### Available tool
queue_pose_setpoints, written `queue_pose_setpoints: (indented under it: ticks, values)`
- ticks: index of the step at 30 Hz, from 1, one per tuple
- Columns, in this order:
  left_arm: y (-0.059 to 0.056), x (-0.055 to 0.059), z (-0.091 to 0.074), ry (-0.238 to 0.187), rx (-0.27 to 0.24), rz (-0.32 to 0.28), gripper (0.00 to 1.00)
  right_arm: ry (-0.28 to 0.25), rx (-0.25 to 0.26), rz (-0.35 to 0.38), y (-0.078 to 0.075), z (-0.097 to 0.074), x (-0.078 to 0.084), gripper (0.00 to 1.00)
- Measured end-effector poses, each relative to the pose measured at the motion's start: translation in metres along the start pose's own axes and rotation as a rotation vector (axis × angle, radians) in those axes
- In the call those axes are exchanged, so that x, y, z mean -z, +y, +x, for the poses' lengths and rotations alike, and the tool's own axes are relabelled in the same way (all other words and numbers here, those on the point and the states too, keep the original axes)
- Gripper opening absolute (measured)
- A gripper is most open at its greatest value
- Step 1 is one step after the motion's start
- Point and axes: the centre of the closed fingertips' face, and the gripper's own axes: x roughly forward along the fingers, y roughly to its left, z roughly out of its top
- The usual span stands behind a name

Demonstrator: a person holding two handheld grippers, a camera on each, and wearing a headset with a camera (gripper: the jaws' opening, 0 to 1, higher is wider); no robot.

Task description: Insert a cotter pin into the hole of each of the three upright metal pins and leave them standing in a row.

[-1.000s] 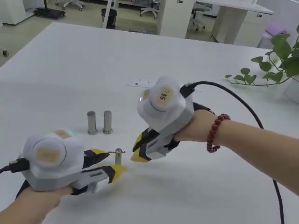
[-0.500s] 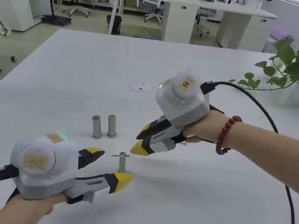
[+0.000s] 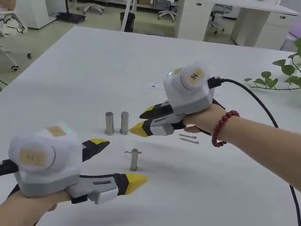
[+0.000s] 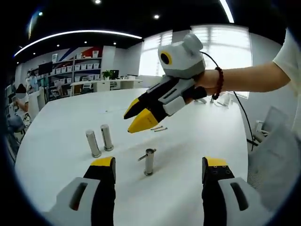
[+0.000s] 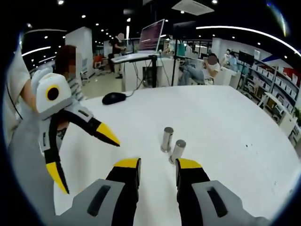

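Note:
Three upright metal pins stand on the white table. Two bare pins [image 3: 109,123] [image 3: 124,122] stand side by side; the right gripper view has them [image 5: 166,139] [image 5: 178,150] just past its jaws. The third pin [image 3: 134,159], nearer me, carries a cotter pin through its top and stands free in front of my left gripper [image 3: 117,161], which is open and empty. In the left gripper view this pin [image 4: 149,161] sits between the jaw tips, a little ahead. My right gripper [image 3: 143,120] hovers beside the bare pair, open with a narrow gap and nothing in it. Two loose cotter pins [image 3: 188,138] lie under my right hand.
A white power strip [image 3: 153,86] lies farther back on the table [image 3: 70,70]. The right gripper's black cable [image 3: 254,101] trails off to the right. A green plant [image 3: 282,77] is at the right edge. Chairs and desks stand beyond the table.
My right gripper has lifted away from the near pin toward the bare pair. The left gripper has backed off, leaving that pin standing with its cotter pin. The camera shifted too.

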Motion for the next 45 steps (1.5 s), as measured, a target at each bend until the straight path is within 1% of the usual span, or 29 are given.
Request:
queue_pose_setpoints:
  ticks: [4,5,11,14,18,20,22,23,25,26,28,31,34,36,39,43,45]
  values:
    - [0.001,-0.002,-0.003,-0.01,-0.01,-0.014,0.81,-0.023,0.02,0.01,-0.008,0.009,-0.003,0.31]
    - [0.001,-0.002,-0.004,-0.012,-0.012,-0.017,0.82,-0.028,0.027,0.012,-0.014,0.013,-0.002,0.31]
    - [0.008,-0.005,-0.009,-0.029,-0.046,-0.037,0.89,-0.055,0.053,0.003,-0.023,0.029,-0.002,0.31]
    - [0.01,-0.008,-0.011,-0.04,-0.058,-0.043,0.92,-0.081,0.061,0.048,-0.028,0.036,-0.004,0.31]
    - [0.015,-0.009,-0.013,-0.048,-0.078,-0.04,0.93,-0.089,0.068,0.081,-0.03,0.043,-0.001,0.3]
    - [0.017,-0.009,-0.014,-0.047,-0.089,-0.039,0.93,-0.112,0.069,0.112,-0.031,0.045,-0.002,0.29]
    - [0.018,-0.009,-0.015,-0.049,-0.097,-0.041,0.95,-0.12,0.073,0.13,-0.034,0.049,-0.002,0.29]
    - [0.019,-0.009,-0.015,-0.048,-0.098,-0.039,0.96,-0.12,0.069,0.138,-0.031,0.05,-0.002,0.29]
    - [0.018,-0.01,-0.016,-0.048,-0.097,-0.037,0.97,-0.111,0.069,0.136,-0.028,0.053,0.0,0.27]
    - [0.018,-0.009,-0.016,-0.049,-0.096,-0.036,0.97,-0.105,0.076,0.123,-0.028,0.054,0.001,0.27]
    - [0.018,-0.008,-0.016,-0.045,-0.098,-0.032,0.99,-0.104,0.087,0.127,-0.028,0.056,0.002,0.26]
    - [0.018,-0.008,-0.017,-0.044,-0.102,-0.031,0.99,-0.112,0.096,0.139,-0.029,0.06,0.003,0.25]
    - [0.02,-0.006,-0.019,-0.044,-0.111,-0.043,0.99,-0.113,0.107,0.142,-0.034,0.065,0.006,0.24]
    - [0.02,-0.006,-0.02,-0.043,-0.112,-0.047,0.99,-0.116,0.111,0.142,-0.034,0.066,0.006,0.22]
    - [0.022,-0.005,-0.021,-0.043,-0.119,-0.047,0.99,-0.117,0.123,0.163,-0.036,0.067,0.006,0.19]
    - [0.023,-0.005,-0.022,-0.042,-0.13,-0.051,0.98,-0.121,0.13,0.165,-0.038,0.067,0.006,0.16]
    - [0.024,-0.003,-0.023,-0.037,-0.139,-0.064,0.95,-0.122,0.133,0.165,-0.037,0.066,0.006,0.15]
